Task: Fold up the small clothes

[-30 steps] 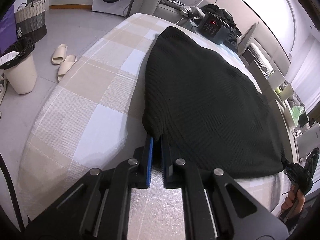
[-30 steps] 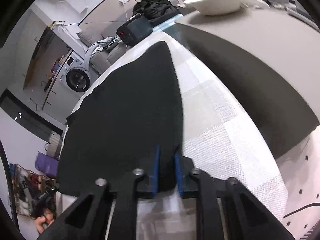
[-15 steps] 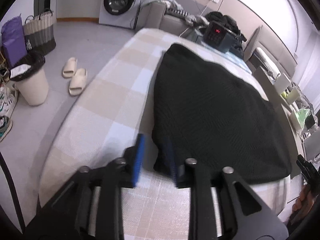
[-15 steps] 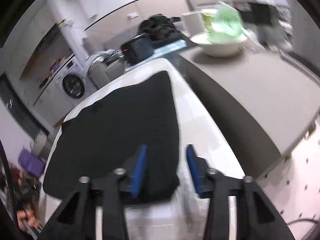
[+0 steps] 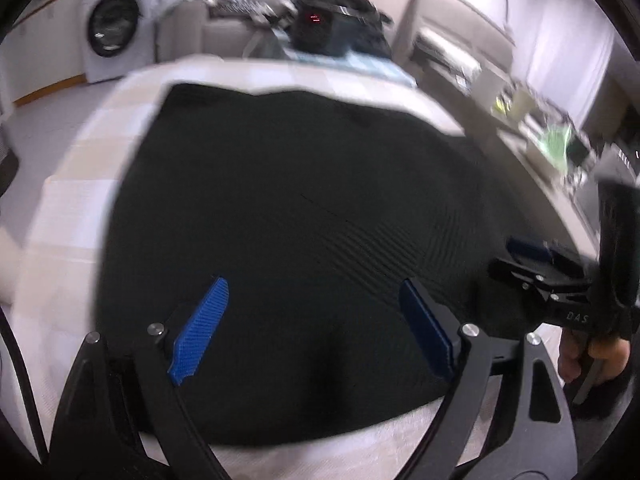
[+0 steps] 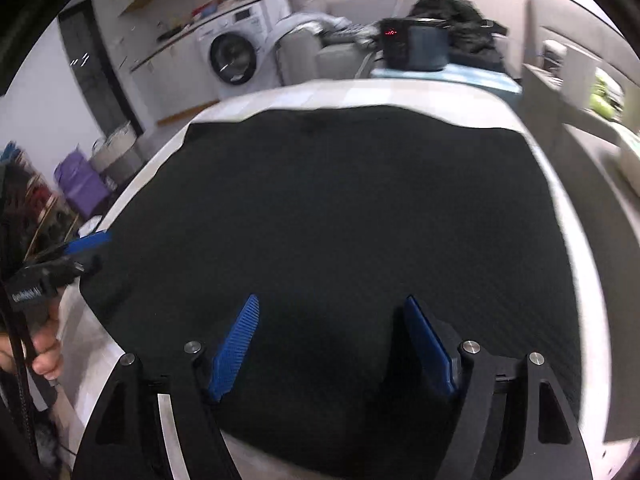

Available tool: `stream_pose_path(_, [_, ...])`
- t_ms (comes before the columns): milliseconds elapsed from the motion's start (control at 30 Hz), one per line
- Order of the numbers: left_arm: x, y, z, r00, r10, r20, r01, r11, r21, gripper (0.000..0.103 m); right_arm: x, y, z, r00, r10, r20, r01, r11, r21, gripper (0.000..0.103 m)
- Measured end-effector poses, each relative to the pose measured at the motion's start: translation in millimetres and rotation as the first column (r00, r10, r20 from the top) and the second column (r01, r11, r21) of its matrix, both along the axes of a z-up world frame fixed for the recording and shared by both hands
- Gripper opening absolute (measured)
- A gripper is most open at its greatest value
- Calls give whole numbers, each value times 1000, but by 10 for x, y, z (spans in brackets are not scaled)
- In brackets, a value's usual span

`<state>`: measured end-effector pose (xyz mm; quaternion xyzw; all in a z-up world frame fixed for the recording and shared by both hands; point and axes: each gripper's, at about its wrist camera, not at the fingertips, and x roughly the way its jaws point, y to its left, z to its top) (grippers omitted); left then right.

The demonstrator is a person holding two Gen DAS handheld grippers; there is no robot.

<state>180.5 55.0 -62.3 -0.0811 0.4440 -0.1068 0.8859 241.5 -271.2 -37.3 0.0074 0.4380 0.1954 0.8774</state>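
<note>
Cloth (image 5: pixel 288 216) is lying flat on the surface (image 5: pixel 80 208); we are opening left tool (image 5: pixel 316 328) and right tool (image 6: pixel 332 344), both empty, risking snagging its near hem.

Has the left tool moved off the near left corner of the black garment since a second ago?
Yes. The left tool has swung rightward, away from the washing machine, over the garment middle, jaws opening.
</note>
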Motion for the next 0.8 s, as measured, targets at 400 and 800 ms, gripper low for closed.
stream_pose_path(400, [153,176,-256,999,6,-43,-4,999,47,86,54,-671,-201,983,-181,-20,176,974,-140,78])
stream_pose_path(800, [570,-85,-90,999,-22,-35,22,1000,-5,86,183,-519,34,986,-169,-14,169,986,-14,78])
